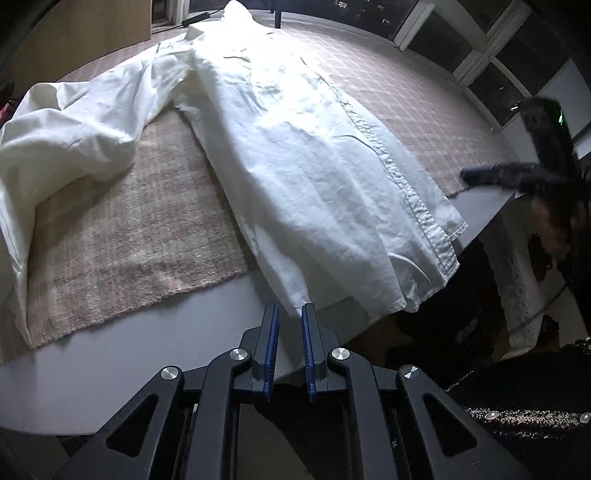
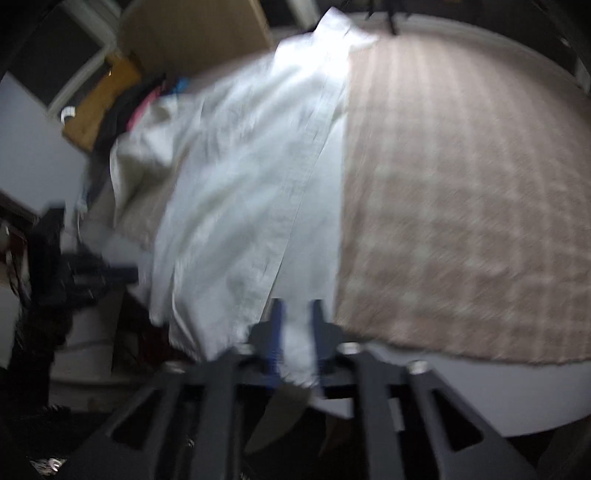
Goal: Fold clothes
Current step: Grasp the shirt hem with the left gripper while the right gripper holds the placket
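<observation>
White shirt (image 1: 295, 147) lay flat on the rug (image 1: 129, 229), hem toward me. My left gripper (image 1: 290, 314) sat narrow w/ hem corner just at its tips, not pinched. My right gripper (image 2: 297, 306) had hem cloth between its jaws, but pic too blurred to tell if gripped.

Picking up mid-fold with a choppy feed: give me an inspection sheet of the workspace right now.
Surface: grey table under a pinkish checked cloth.
Job's things: white shirt spread lengthwise, hem hanging over the near edge, one sleeve bunched aside.
Clutter: pile of dark and coloured items beyond the far side.
Grippers: left gripper at the hem corner, jaws narrow, no pinch seen; right gripper has hem between its jaws, blurred.
Cables: dark cord at the far end.
Surroundings: dark windows.
</observation>
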A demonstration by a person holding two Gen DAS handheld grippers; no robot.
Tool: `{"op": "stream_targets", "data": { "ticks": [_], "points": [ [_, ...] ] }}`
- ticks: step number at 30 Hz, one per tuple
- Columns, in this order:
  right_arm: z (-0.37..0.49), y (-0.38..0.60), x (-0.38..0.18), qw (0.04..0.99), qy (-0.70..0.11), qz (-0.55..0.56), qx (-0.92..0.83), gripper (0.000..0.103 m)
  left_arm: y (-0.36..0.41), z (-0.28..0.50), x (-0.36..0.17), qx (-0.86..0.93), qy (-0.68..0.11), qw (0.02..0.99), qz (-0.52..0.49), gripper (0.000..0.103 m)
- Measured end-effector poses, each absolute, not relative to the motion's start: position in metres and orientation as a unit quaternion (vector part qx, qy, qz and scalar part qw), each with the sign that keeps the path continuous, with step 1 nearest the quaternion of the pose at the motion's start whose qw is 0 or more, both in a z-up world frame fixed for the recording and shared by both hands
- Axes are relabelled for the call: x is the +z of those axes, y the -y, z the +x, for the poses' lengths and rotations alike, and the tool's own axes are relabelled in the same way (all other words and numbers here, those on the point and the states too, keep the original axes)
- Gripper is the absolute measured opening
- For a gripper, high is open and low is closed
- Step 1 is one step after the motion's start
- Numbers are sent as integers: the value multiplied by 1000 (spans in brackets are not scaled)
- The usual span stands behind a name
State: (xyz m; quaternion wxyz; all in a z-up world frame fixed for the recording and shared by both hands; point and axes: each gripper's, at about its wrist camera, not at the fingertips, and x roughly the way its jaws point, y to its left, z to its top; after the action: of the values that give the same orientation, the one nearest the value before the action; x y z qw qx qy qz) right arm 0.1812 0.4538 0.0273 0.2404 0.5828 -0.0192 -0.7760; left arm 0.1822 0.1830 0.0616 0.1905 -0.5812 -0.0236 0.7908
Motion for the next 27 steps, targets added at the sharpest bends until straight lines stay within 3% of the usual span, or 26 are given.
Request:
{"op": "stream_targets", "data": {
  "ticks": [14,15,16,21,25,27],
  "points": [
    [194,-400,-12,294,12,612,-734,30,-202,173,44,779,5,207,-592,18],
    [194,-398,-12,303,16,610,-732,26,-202,173,44,779,6,207,-591,16],
    [194,-395,-11,308,13,607,-732,1,-202,174,43,780,7,208,-590,15],
    [191,-407,26,301,-3,567,-767,2,-200,180,46,782,2,206,-588,15],
    [178,-461,66,250,50,530,-808,2,-199,191,56,788,3,201,-581,15],
    [171,-479,61,246,63,547,-797,2,-202,197,60,790,6,209,-576,29]
  ]
}}
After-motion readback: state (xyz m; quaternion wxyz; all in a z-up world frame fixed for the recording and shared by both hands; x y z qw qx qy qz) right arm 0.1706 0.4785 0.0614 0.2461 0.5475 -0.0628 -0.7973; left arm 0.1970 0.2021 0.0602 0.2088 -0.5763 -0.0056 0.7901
